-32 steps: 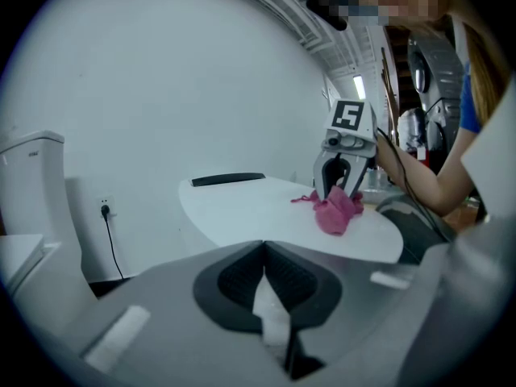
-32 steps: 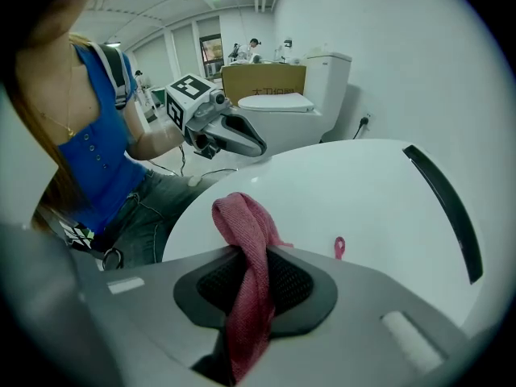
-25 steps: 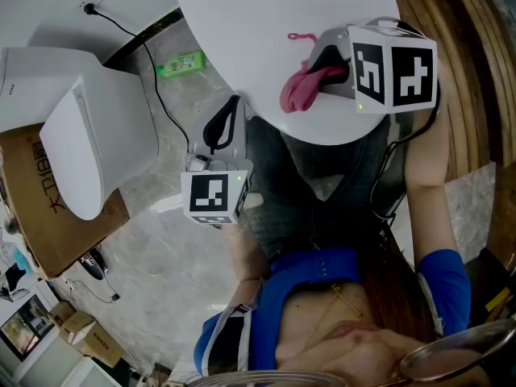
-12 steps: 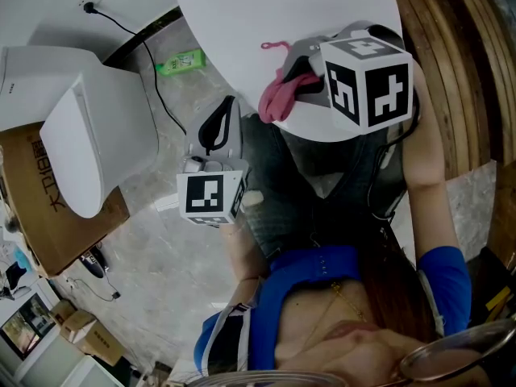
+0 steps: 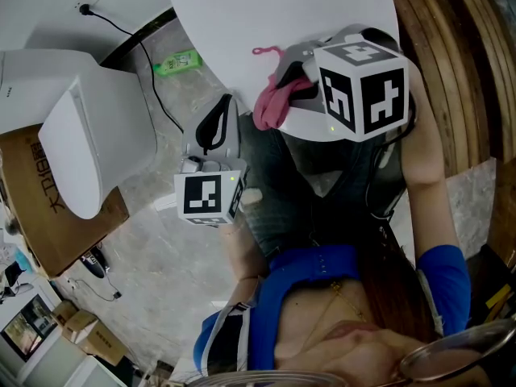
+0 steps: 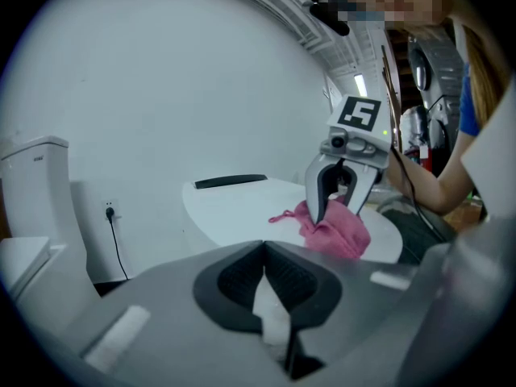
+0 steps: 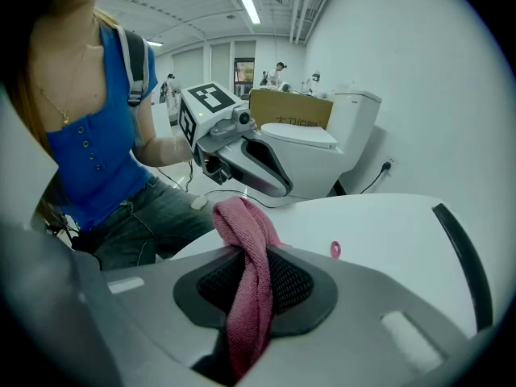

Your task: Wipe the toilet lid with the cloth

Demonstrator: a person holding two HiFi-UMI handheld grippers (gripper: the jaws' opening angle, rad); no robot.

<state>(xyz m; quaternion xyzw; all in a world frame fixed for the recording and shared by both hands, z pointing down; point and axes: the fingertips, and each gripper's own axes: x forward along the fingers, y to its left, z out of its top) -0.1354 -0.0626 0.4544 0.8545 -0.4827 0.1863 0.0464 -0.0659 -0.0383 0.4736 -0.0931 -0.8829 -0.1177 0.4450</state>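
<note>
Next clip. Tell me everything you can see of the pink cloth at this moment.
The pink cloth looks like soft terry, twisted into a bunched rope. The right claw is shut on it, a wad sticking out past the jaws. A thin pink loop trails from it onto the white toilet lid. The wad sits at the lid's front edge, apparently touching it.

I am working under bright ceiling strip lights (image 7: pixel 250 9); both gripper views are bending and darkening at their rims.
</note>
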